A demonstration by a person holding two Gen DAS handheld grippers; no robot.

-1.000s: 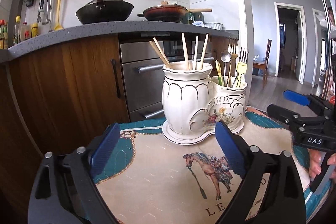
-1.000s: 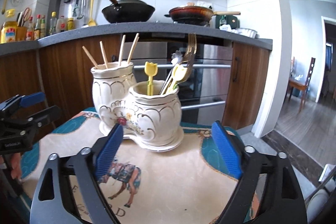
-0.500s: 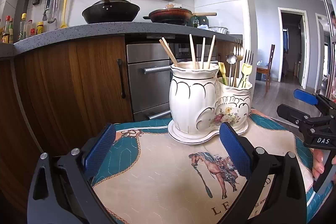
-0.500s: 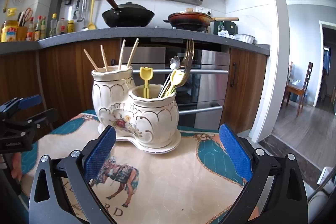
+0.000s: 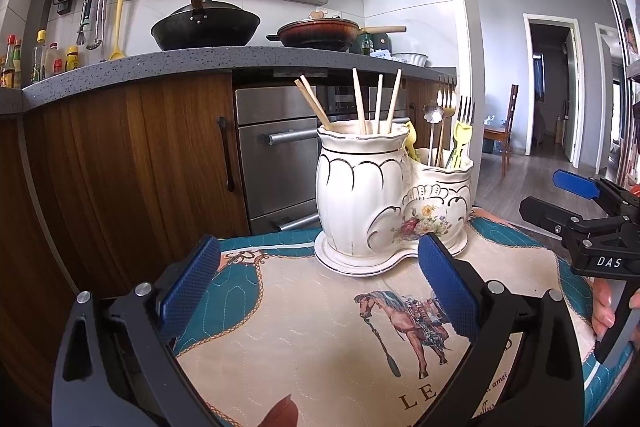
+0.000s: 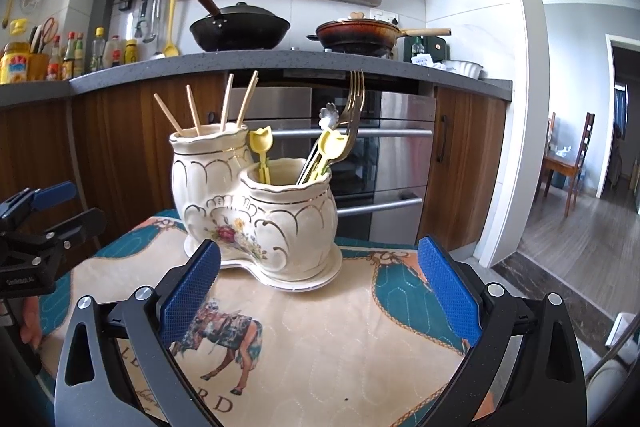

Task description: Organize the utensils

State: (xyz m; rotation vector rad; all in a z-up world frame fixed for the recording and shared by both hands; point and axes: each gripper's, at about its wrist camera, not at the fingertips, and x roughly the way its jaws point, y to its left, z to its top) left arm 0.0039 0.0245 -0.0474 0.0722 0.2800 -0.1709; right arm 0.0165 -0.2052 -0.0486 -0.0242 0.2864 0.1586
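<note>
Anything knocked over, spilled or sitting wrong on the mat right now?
Nothing stands out. The ceramic holder stands upright on the mat, chopsticks in the taller cup, forks in the shorter; both tongs are empty.

We hold the left gripper (image 5: 318,285) level, jaws spread wide, gripping nothing. To its right, our right gripper (image 6: 318,285) likewise gapes, unladen.

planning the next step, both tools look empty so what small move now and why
Probably ease both back: the left tool and right tool are open and empty, chopsticks and forks already stand in the ceramic holder, nothing loose shows on the mat.
</note>
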